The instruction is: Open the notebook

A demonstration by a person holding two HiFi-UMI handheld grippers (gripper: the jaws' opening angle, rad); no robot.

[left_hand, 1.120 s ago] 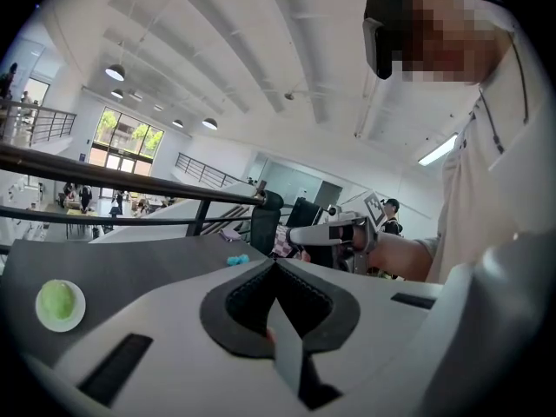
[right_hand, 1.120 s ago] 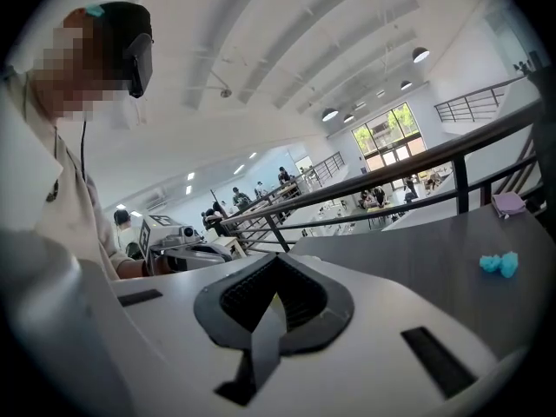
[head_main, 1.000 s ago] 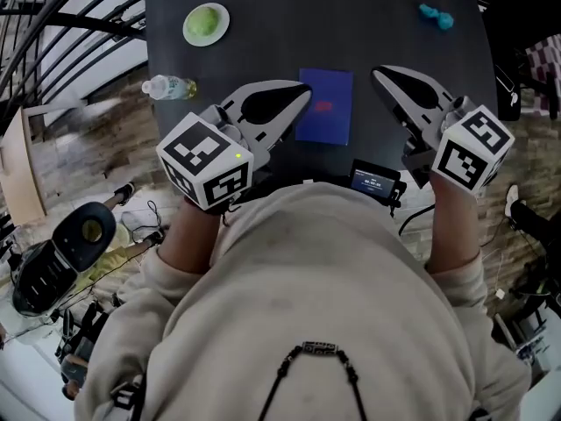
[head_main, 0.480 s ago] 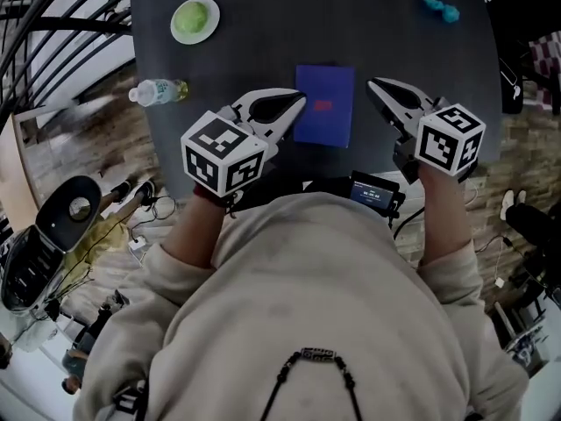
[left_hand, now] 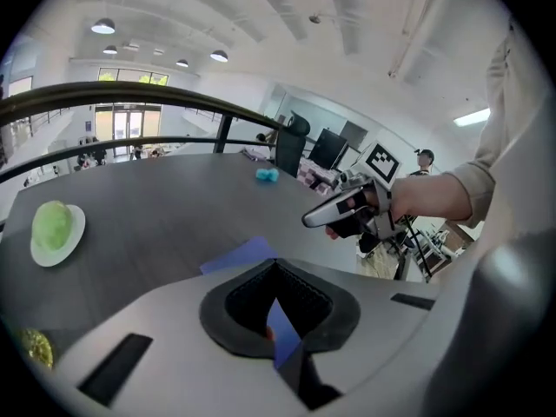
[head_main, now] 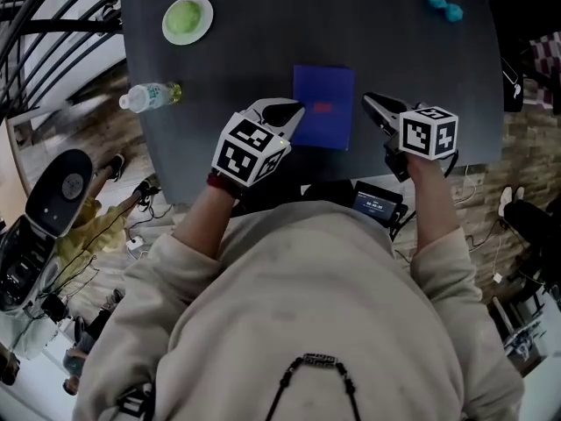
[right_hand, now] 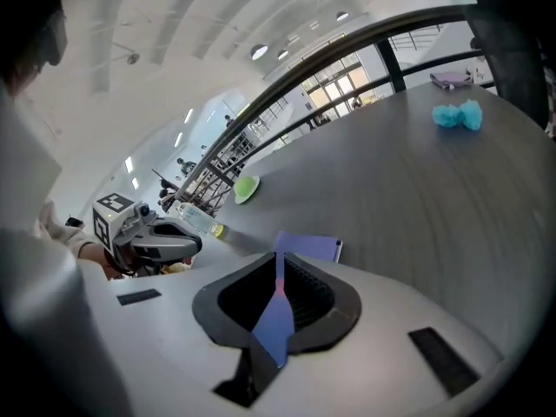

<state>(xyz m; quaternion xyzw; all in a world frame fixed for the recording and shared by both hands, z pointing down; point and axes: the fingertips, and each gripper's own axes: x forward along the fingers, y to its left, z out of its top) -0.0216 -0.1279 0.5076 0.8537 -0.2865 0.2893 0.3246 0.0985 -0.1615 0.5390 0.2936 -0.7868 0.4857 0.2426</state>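
Observation:
A closed blue notebook [head_main: 323,107] with a small red mark on its cover lies flat on the dark table [head_main: 263,42]. My left gripper [head_main: 296,109] is shut and empty, its tip at the notebook's near left edge; I cannot tell if it touches. My right gripper [head_main: 369,99] is shut and empty, just right of the notebook's near right corner and apart from it. In the left gripper view the notebook [left_hand: 239,257] shows just past the closed jaw tips [left_hand: 276,263]. In the right gripper view the notebook [right_hand: 314,247] lies beyond the closed tips [right_hand: 280,254].
A white plate with a green thing [head_main: 187,19] sits at the far left of the table. A clear bottle [head_main: 149,96] lies at the left edge and a teal object [head_main: 441,9] at the far right. A small black screen device [head_main: 375,203] hangs at the near edge.
Both grippers have come down toward the table and now flank the notebook's near end. The right gripper has rolled. The notebook has not moved.

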